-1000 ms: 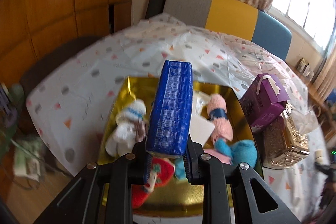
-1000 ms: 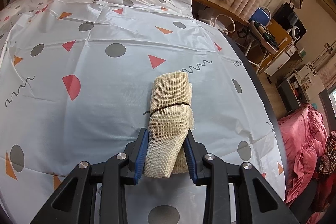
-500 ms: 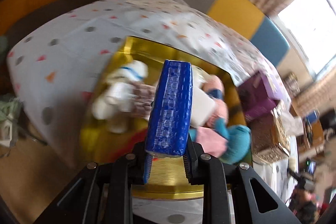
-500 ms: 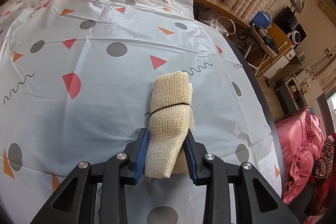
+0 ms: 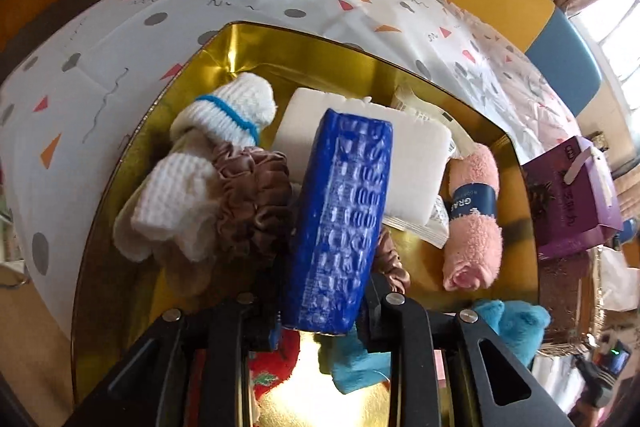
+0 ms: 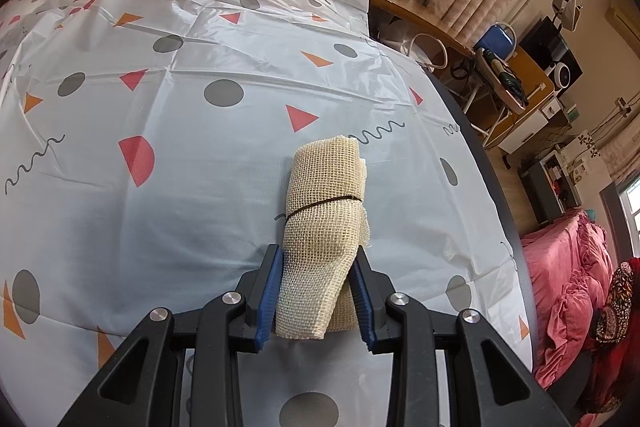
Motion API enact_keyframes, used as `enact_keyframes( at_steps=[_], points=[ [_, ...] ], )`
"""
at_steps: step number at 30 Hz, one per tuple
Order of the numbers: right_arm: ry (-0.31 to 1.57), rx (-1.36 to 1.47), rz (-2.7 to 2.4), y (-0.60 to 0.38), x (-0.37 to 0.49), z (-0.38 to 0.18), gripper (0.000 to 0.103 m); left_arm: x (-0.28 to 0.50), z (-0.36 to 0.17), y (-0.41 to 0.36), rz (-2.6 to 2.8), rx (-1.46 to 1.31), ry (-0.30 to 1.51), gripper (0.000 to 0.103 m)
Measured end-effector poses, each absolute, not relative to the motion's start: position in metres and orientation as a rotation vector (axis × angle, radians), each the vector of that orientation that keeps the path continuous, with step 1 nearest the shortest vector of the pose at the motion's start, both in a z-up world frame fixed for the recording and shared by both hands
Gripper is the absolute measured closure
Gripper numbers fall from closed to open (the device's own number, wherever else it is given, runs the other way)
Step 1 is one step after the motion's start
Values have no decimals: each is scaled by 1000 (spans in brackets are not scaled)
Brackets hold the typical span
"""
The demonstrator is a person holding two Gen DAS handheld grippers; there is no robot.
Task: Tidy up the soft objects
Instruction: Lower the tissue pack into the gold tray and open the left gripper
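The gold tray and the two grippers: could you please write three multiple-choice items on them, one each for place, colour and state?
1. Where does the pink rolled towel lie?
A. in the gold tray
B. on the tablecloth
C. on the purple box

2. What colour is the band around the white rolled cloth?
A. red
B. blue
C. black

3. What does the right gripper hold?
A. nothing
B. a scrunchie
C. a beige mesh roll

A: the pink rolled towel rests inside the gold tray.
B: a blue band circles the white rolled cloth.
C: the right gripper pinches the beige mesh roll.
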State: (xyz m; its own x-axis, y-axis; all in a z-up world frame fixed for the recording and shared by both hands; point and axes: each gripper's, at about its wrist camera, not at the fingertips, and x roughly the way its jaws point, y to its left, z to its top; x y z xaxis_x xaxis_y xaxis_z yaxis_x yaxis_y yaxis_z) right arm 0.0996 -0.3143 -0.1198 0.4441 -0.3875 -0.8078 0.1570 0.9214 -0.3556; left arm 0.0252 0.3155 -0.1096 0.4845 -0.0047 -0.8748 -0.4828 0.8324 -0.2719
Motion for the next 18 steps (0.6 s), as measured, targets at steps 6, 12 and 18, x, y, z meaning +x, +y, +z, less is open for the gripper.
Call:
enact_keyframes(
  at_steps=[6,12,18],
  points=[
    [1060,-241,-343,-314,100,-120,70,15,-96,304,324,-427,987,47],
    [1064,-214,-347,-316,100,-118,69,1,-78,294,364,-342,927,41],
    [1068,-178,-352,-319,101,-116,68,-18,-55,285,401,-251,831,32]
  ],
)
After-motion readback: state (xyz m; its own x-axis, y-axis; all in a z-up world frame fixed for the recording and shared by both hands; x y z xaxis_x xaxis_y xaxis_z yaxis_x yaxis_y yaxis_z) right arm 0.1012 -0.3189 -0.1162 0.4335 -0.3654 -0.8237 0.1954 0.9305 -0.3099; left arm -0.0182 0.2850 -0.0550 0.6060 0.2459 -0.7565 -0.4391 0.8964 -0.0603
